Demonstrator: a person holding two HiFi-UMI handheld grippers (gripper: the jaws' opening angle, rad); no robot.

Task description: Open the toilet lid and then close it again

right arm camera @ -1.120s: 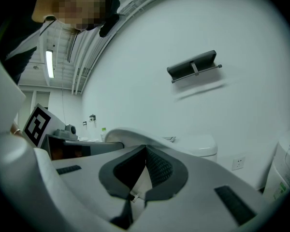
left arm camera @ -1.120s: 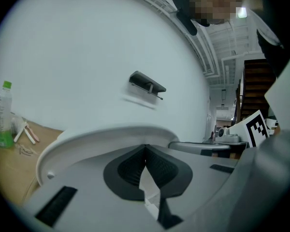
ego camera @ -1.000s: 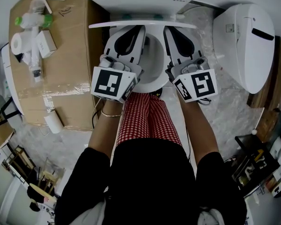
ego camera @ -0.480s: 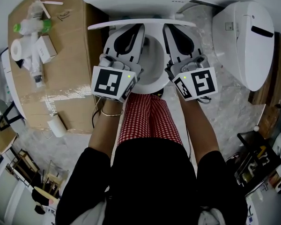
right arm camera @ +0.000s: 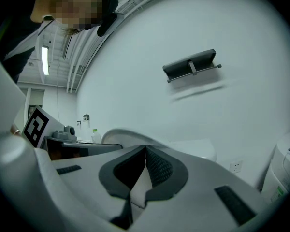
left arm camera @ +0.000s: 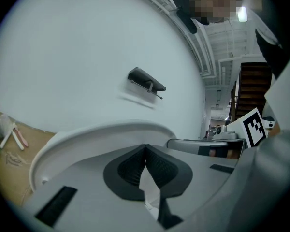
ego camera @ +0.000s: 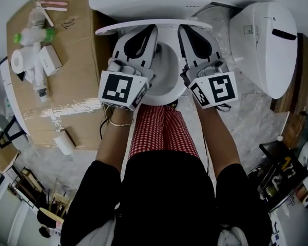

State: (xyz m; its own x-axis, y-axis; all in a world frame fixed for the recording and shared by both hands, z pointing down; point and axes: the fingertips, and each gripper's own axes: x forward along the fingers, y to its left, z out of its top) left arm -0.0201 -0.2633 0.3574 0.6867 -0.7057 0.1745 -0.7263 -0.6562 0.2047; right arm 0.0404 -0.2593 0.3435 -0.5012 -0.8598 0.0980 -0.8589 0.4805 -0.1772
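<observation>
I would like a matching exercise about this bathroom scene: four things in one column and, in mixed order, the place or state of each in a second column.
Things:
1. white plastic toilet lid
2. flat brown cardboard sheet
3. white oval unit with a black slot
4. left hand-held gripper

Places or states:
A. jaws shut, above the white toilet bowl
B. on the floor, at the person's right of the bowl
C. raised, standing up at the back of the bowl
D. on the floor, at the person's left, with small toiletries on it

Pairs: 1-C; 2-D; 3-B; 4-A
</observation>
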